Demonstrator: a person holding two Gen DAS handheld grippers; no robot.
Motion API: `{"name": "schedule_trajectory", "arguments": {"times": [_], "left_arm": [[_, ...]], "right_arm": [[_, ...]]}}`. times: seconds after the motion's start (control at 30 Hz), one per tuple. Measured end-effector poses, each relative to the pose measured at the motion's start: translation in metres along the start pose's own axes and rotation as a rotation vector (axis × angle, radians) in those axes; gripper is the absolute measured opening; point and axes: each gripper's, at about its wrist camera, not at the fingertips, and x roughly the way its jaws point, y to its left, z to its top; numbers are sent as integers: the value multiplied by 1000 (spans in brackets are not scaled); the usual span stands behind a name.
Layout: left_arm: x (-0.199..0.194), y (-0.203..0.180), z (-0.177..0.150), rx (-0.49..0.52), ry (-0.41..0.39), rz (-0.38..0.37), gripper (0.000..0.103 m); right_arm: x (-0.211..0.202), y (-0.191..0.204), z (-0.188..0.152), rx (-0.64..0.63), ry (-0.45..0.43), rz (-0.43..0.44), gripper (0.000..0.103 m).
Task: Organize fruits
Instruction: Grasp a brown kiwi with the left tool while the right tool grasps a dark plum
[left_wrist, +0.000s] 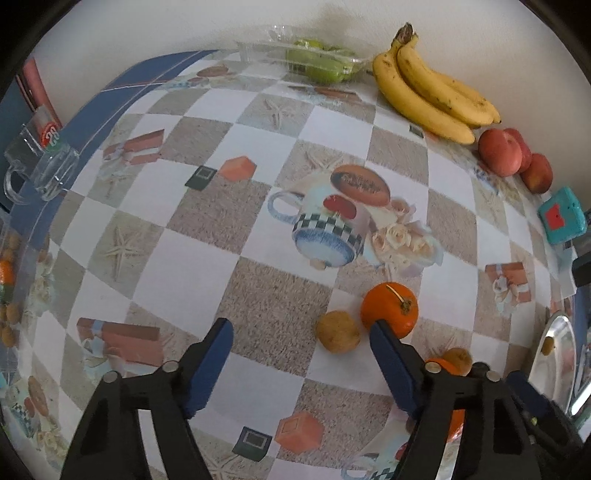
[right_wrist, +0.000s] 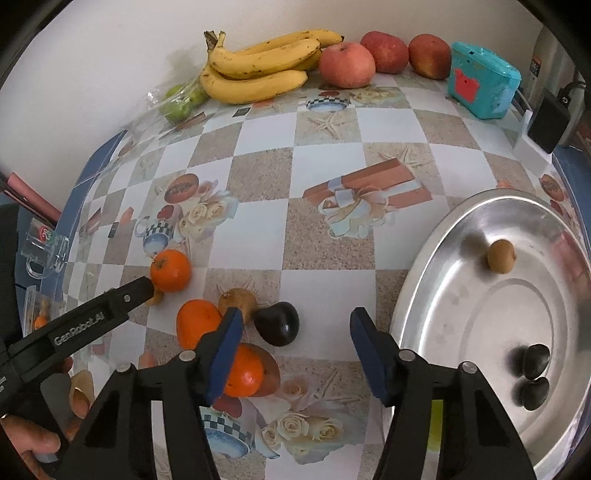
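My left gripper (left_wrist: 299, 332) stands open just above the patterned tablecloth. A small brown fruit (left_wrist: 338, 332) lies between its fingers, close to the right one and untouched. An orange (left_wrist: 389, 308) sits just past that fingertip. My right gripper (right_wrist: 297, 325) is open too, with a dark fruit (right_wrist: 277, 323) on the cloth between its fingers, nearer the left one. Around that finger lie two oranges (right_wrist: 197, 326) (right_wrist: 245, 371) and a brown fruit (right_wrist: 238, 299). The silver tray (right_wrist: 436, 266) at right holds one brown fruit (right_wrist: 500, 256) and two dark ones (right_wrist: 535, 360).
Bananas (right_wrist: 258, 74), red apples (right_wrist: 347, 64) and a teal box (right_wrist: 480, 85) line the back wall. Green fruit in a clear box (left_wrist: 317, 62) stands at the back. A glass mug (left_wrist: 40, 166) sits at the table's left edge. A person's hand shows at lower left in the right wrist view.
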Motion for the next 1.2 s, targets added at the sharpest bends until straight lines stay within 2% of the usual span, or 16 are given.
{"name": "schedule_trajectory", "arguments": {"times": [0.1, 0.17, 0.2, 0.3, 0.33, 0.5, 0.6, 0.83, 1.0, 1.2], "left_arm": [[1, -3, 2, 12, -9, -5, 70], [0, -5, 3, 19, -8, -16, 62], [0, -6, 3, 22, -8, -21, 60], [-1, -9, 3, 33, -9, -26, 56], [0, -9, 3, 34, -7, -30, 55], [-4, -11, 2, 51, 3, -44, 54], [-7, -14, 2, 76, 2, -41, 54], [-5, -15, -2, 90, 28, -35, 53], [-8, -21, -4, 128, 14, -33, 52], [1, -15, -3, 92, 30, -42, 48]], "right_arm": [[2, 0, -1, 2, 6, 4, 60], [2, -1, -1, 6, 7, 7, 56], [3, -1, -1, 6, 10, 10, 51], [4, 0, -2, 2, 15, 18, 48], [5, 1, -2, -1, 15, 23, 46], [6, 5, -2, -20, 18, 37, 44], [9, 6, -2, -24, 31, 44, 38], [13, 6, -3, -26, 37, 50, 38], [13, 6, -2, -26, 39, 57, 38], [13, 6, -2, -25, 42, 61, 38]]}}
